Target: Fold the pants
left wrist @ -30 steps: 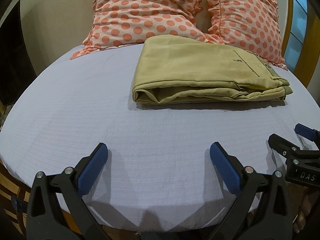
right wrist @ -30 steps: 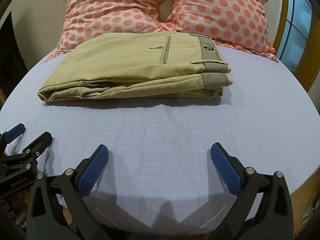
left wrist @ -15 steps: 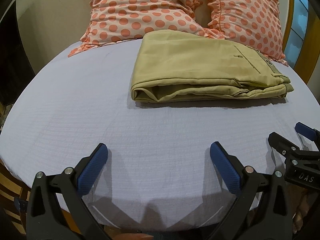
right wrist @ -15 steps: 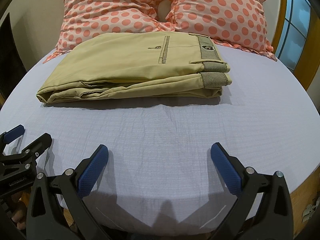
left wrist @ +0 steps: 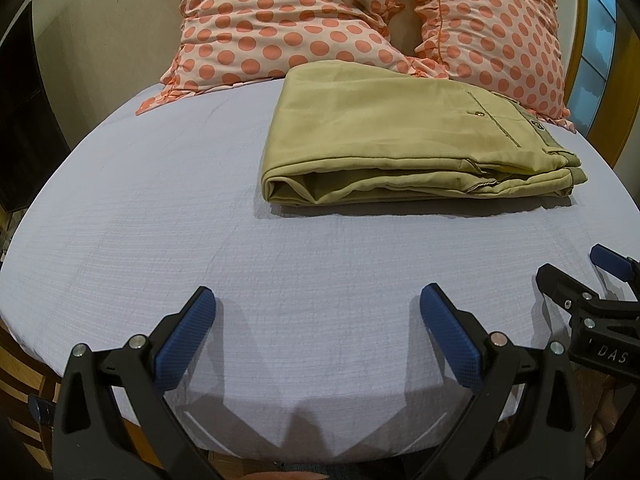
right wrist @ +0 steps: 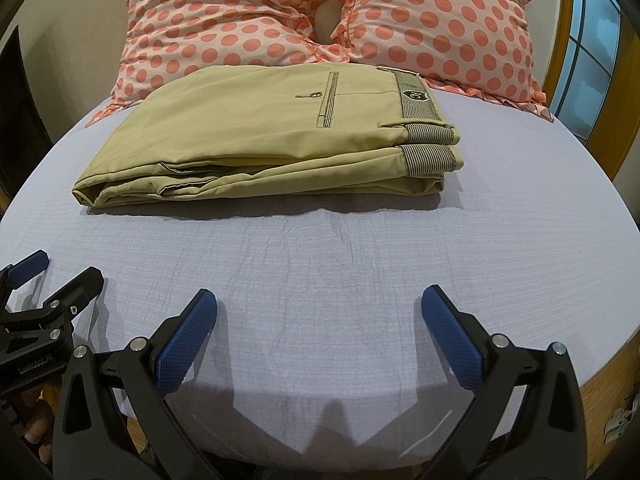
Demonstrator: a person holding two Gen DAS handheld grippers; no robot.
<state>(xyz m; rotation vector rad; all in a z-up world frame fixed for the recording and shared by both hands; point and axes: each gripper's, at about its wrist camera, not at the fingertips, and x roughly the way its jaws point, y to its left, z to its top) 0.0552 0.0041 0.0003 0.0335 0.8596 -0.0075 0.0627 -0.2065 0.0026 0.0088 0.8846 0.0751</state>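
Pants (left wrist: 404, 148) lie folded in a flat khaki stack on the bed (left wrist: 200, 240), at twelve o'clock from my right gripper (right wrist: 319, 312) and at about one o'clock from my left gripper (left wrist: 318, 312). The stack's far edge touches the two dotted pillows (right wrist: 280, 12); the striped waistband (right wrist: 424, 120) sits at its three o'clock end, the rounded fold at its nine o'clock end.

Both of my jaws stand wide apart and hold nothing. They hover over bare sheet at the near edge of the bed, well apart from the cloth. Each gripper shows in the other's view: the right one at four o'clock in the left view, the left one at eight o'clock in the right view.

Over the last second little has changed. The pants have not moved on the sheet and no layer has shifted. My left view has tipped slightly, so the stack now sits a touch lower and nearer in it than before; my right view is almost the same. My jaws have stayed open the whole while.

I judge from this that the folding is done: the layers lie stacked and fairly even, and I am backed off. What remains, if anything, is squaring the slightly offset waistband layers.
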